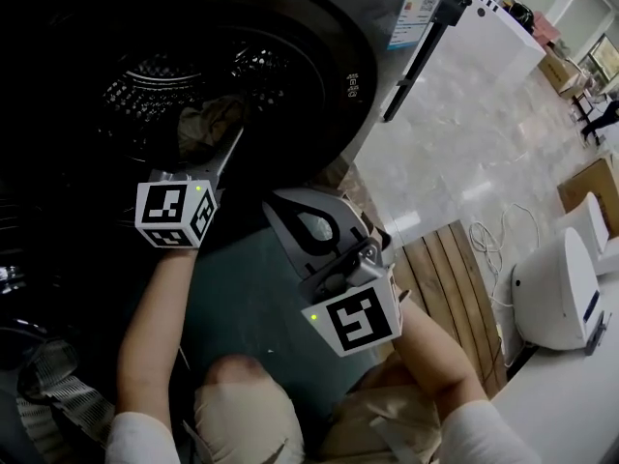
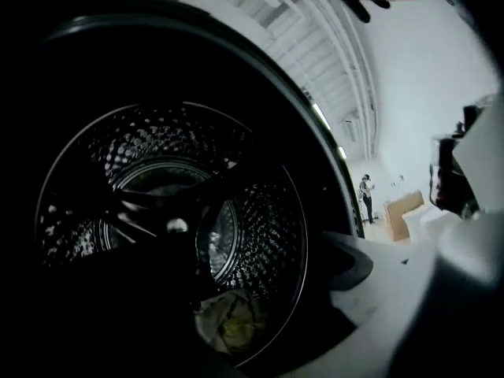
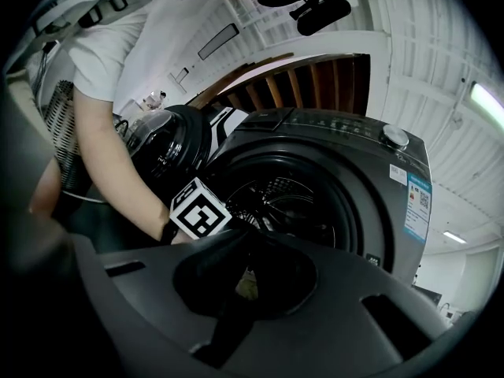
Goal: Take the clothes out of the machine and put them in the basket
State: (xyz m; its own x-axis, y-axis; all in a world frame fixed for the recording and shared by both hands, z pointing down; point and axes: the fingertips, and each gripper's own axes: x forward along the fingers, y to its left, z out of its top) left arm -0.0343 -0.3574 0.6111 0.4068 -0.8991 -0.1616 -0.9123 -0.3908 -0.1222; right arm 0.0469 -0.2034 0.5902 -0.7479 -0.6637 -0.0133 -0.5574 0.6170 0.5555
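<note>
The washing machine [image 1: 319, 56] stands with its drum [image 2: 260, 219] open. A pale, crumpled piece of clothing [image 1: 208, 124] lies at the bottom of the drum [image 2: 228, 321]. My left gripper [image 1: 224, 153] reaches into the drum mouth just above the clothing, jaws open with nothing between them; its marker cube [image 3: 201, 211] shows in the right gripper view. My right gripper [image 1: 314, 230] stays outside the machine, shut on the dark grey basket's rim [image 3: 378, 290] at the handle hole. The basket [image 1: 242, 298] sits below the drum, in front of the person's knees.
The machine's round door [image 3: 169, 144] hangs open at the left. A wooden slatted panel [image 1: 455, 269] and a white rounded appliance [image 1: 556, 293] with loose cables are on the pale floor to the right. Cardboard boxes [image 1: 590, 187] stand farther off.
</note>
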